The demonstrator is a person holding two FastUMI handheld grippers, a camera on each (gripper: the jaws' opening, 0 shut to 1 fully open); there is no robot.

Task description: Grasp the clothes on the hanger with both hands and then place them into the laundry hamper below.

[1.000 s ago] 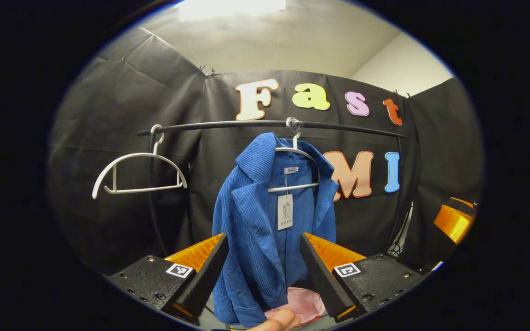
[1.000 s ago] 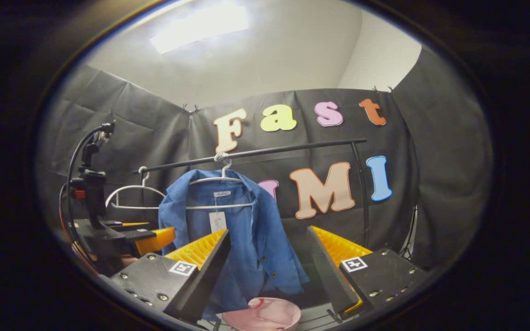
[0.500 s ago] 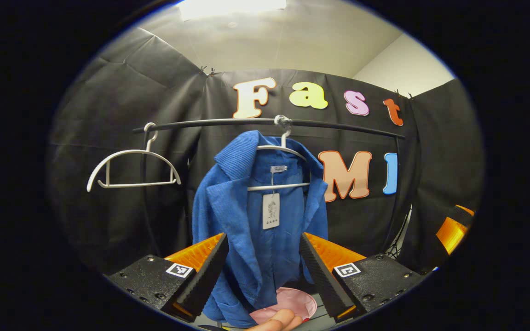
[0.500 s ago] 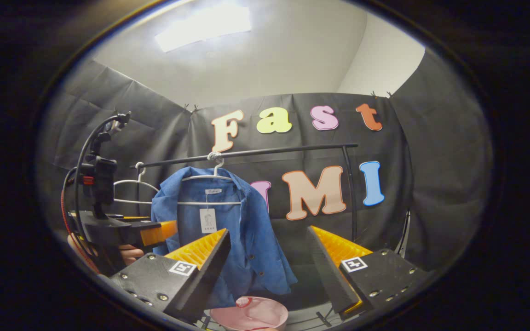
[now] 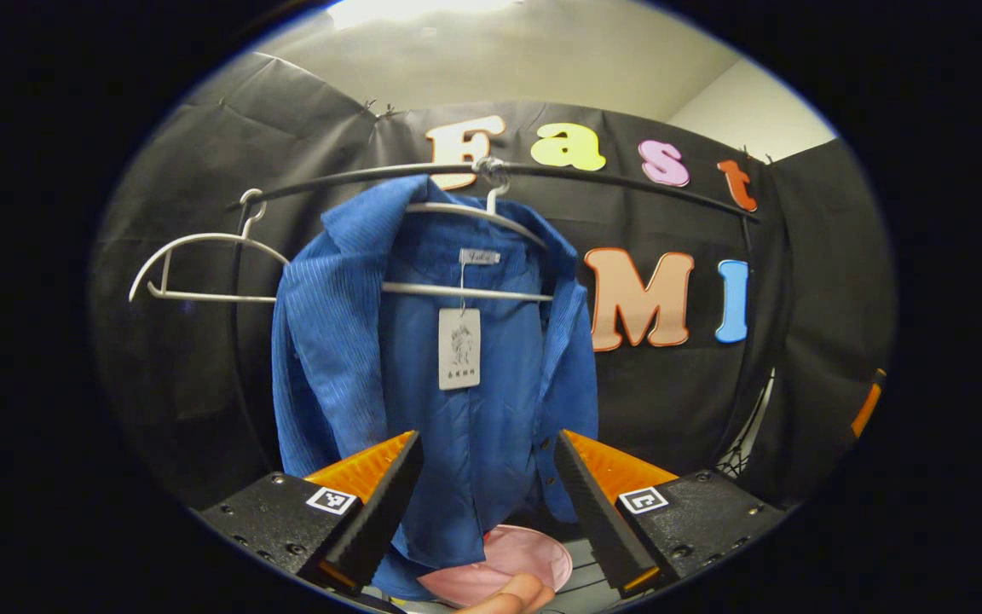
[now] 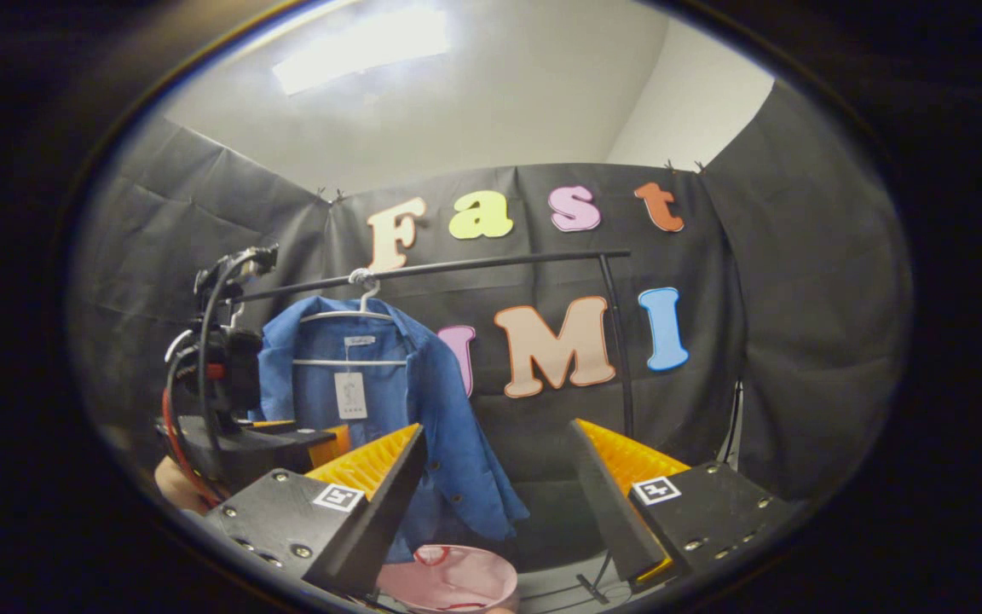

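Hanging garment: blue corduroy jacket (image 5: pixel 423 375) draped on a white hanger (image 5: pixel 465 256), front open, a paper tag (image 5: pixel 459 348) dangling from the collar; in the right gripper view the same jacket (image 6: pixel 448 443) hangs toward the left end of the rail.
Clothes rail: black bar (image 5: pixel 610 181) running across the booth in front of the black cloth wall, with an upright post (image 6: pixel 619 341) at its right end in the right gripper view.
Spare hanger: empty white hanger (image 5: pixel 201 264) hooked on the rail just left of the jacket, partly behind the jacket's shoulder.
Laundry hamper: pink hamper (image 5: pixel 499 558) below the jacket's hem, its rim showing between the fingers; in the right gripper view its pink rim (image 6: pixel 448 580) sits at the bottom, under the jacket.
Left gripper: left gripper (image 5: pixel 482 503) held in front of the jacket's lower half, jaws wide apart, nothing between them, not touching the cloth; it also appears in the right gripper view (image 6: pixel 303 439) just left of the jacket, a camera mast on top.
Right gripper: right gripper (image 6: pixel 499 495) spread wide and holding nothing, aimed at the wall right of the jacket, apart from it.
Fingertip: a person's fingertip (image 5: pixel 512 594) at the bottom edge of the left gripper view.
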